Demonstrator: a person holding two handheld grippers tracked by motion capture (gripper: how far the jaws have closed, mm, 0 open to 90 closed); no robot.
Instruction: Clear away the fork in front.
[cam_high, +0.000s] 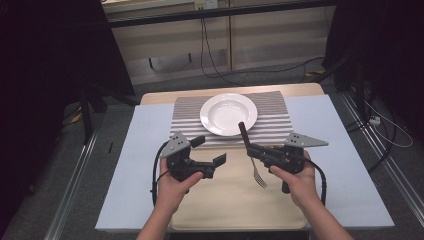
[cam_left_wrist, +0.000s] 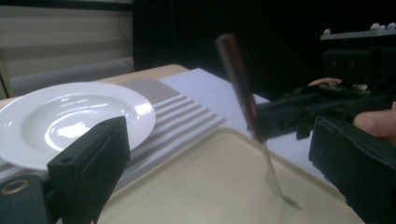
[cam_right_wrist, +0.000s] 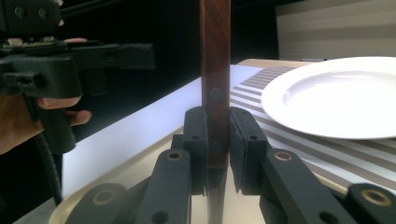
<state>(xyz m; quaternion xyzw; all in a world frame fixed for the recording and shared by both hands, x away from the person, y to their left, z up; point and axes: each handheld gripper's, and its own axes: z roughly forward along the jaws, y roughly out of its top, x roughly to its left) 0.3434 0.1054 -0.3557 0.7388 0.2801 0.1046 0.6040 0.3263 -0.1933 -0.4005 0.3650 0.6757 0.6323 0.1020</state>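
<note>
fork (cam_high: 252, 157) hangs tines-down over the cream tray (cam_high: 230, 200), its brown wooden handle pinched between the jaws of the right gripper (cam_high: 251, 150), probably so it can be set beside the white plate (cam_high: 228, 114) on the striped placemat (cam_high: 272, 120). left gripper (cam_high: 212, 150) hovers alongside, jaws spread and empty, leaving the fork room.

Wooden-handled fork (cam_high: 251, 156) tilted, tines down over the tray (cam_high: 225, 200)
</note>
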